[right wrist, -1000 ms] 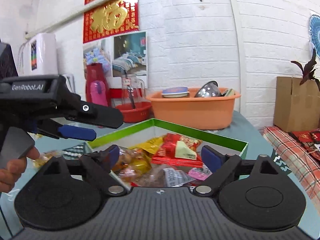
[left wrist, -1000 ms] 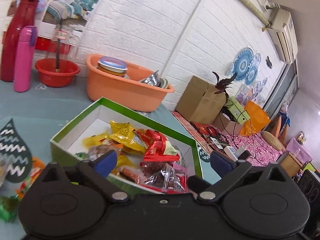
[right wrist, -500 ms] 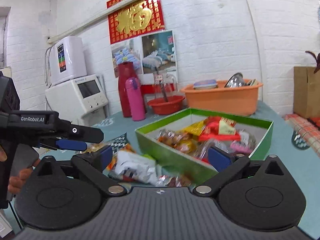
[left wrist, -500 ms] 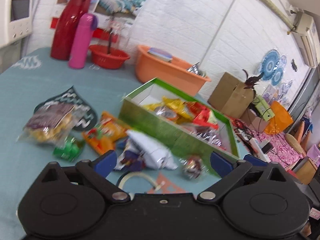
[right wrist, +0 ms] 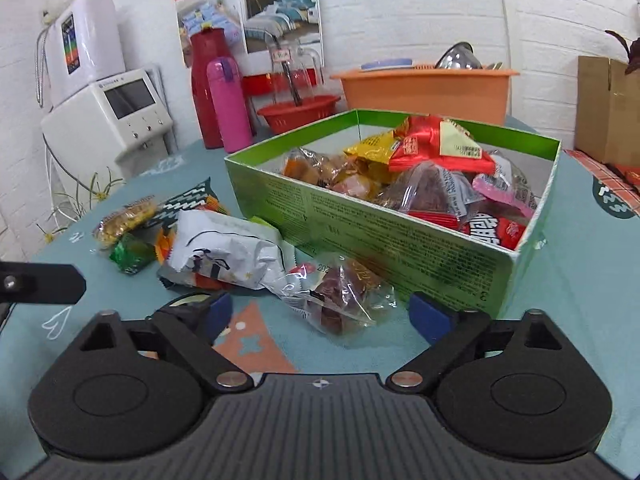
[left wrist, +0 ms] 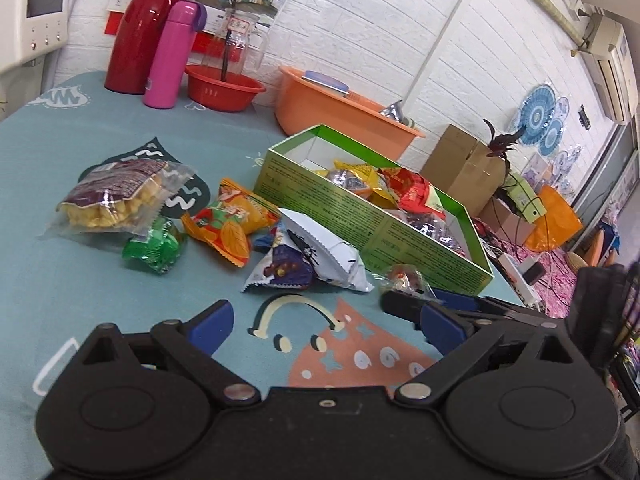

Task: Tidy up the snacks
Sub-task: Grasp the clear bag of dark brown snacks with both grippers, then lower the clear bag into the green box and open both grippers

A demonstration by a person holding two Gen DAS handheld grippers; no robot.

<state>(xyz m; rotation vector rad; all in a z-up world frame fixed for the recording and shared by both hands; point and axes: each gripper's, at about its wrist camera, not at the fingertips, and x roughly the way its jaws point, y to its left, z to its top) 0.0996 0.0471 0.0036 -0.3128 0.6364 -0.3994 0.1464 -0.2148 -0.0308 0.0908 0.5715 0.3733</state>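
- Left wrist view: the left gripper (left wrist: 322,326) hovers over the patterned teal tablecloth (left wrist: 60,280), jaws spread wide and holding nothing. Loose snack packets — a corn-puff bag (left wrist: 114,194), a green packet (left wrist: 154,246), an orange packet (left wrist: 230,222) and a white bag (left wrist: 326,256) — lie beside the green box (left wrist: 372,228), which already holds several snacks.
- Right wrist view: the right gripper (right wrist: 320,316) is wide open and empty, a clear packet of dark candy (right wrist: 340,294) on the cloth between its fingertips, just in front of the box.

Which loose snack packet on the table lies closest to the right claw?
The clear packet of brown sweets, right before the right claw beside the green box; the white, orange and green packets lie farther left.
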